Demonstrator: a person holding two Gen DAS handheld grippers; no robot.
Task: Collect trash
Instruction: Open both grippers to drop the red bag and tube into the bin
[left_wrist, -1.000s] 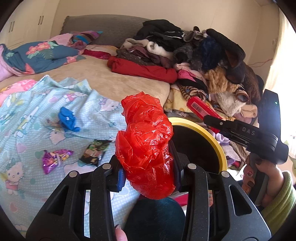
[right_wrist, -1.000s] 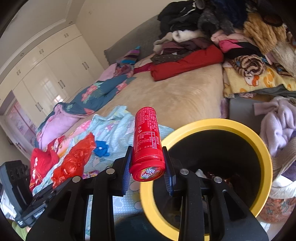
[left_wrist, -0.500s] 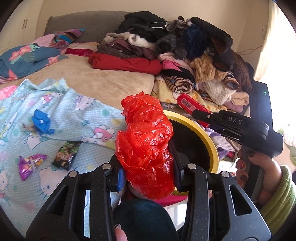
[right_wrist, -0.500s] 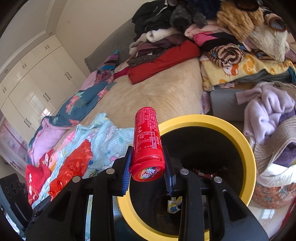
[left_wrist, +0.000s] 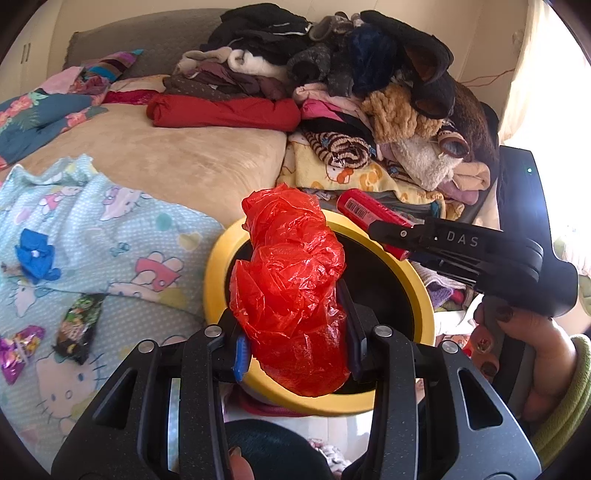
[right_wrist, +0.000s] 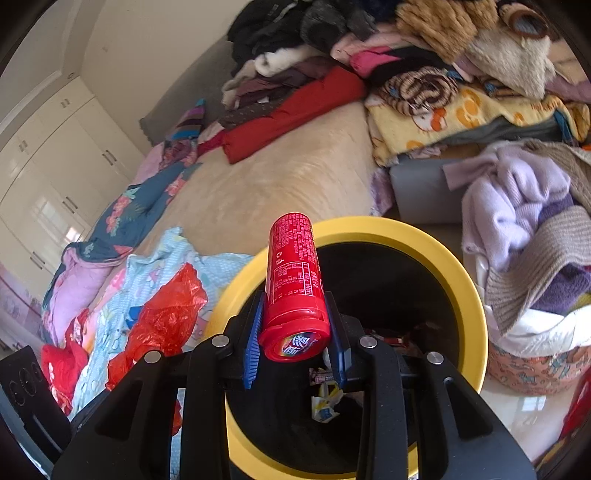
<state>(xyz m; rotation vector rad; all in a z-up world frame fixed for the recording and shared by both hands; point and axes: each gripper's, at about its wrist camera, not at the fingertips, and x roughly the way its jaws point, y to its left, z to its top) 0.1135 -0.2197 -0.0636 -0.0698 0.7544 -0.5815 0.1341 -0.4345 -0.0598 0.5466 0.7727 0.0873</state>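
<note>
Both tongs grip trash above the yellow-rimmed bin: my left gripper is clamped on a crumpled red plastic bag over the bin's near rim, and my right gripper is clamped on a red cylindrical tube that points up over the bin's dark mouth, where small wrappers lie at the bottom. Left of the bin, on the pale blue cartoon sheet, I see a dark snack wrapper, a purple wrapper and a blue scrap; beyond the bin stands a heap of clothes.
</note>
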